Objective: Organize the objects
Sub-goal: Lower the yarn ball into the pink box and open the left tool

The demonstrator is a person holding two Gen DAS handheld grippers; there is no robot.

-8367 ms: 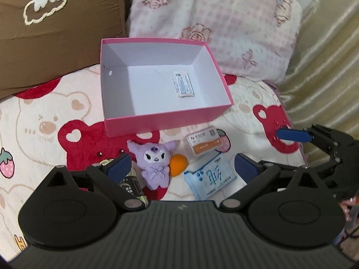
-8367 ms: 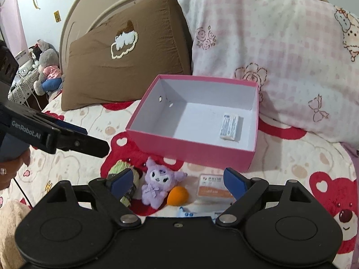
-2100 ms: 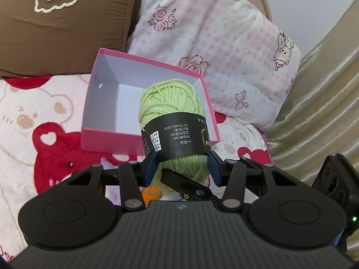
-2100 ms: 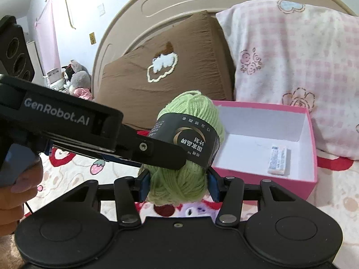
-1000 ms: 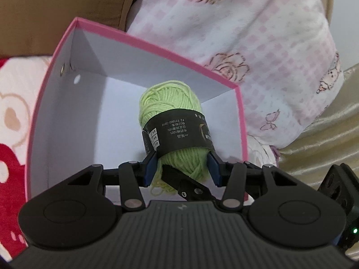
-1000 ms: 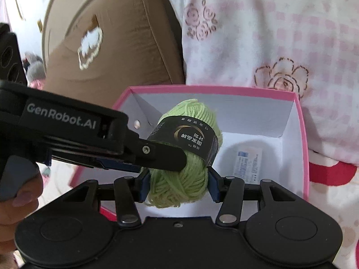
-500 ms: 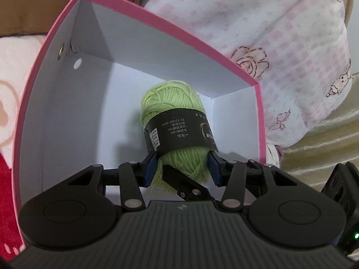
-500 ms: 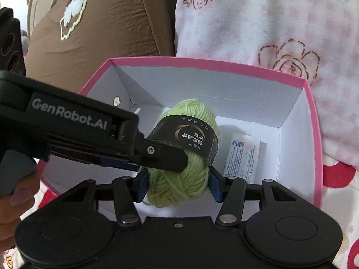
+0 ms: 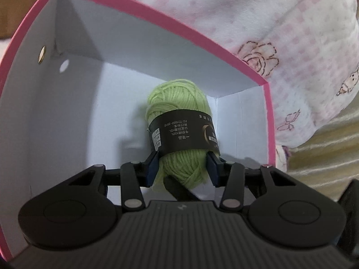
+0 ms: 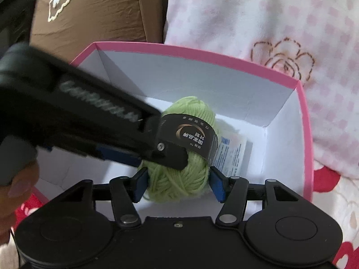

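Observation:
A green yarn ball (image 9: 179, 107) with a black paper band is held inside the pink box (image 9: 157, 15) with white walls. My left gripper (image 9: 182, 168) is shut on the yarn's near end. My right gripper (image 10: 178, 187) is also shut on the same yarn ball (image 10: 190, 116), from its own side. The left gripper's body crosses the right wrist view from the left (image 10: 89, 121). A small white packet (image 10: 233, 154) lies on the box floor just right of the yarn, partly hidden by it.
The pink box rim (image 10: 202, 53) stands against a pink checked pillow (image 10: 269, 18) and a brown pillow (image 10: 89, 6). A bear-print blanket (image 10: 332, 192) lies to the right of the box. A beige curtain (image 9: 325, 157) hangs at the right.
Both grippers have carried the yarn ball forward and down, deeper into the box toward its back right corner. Both stay shut on it.

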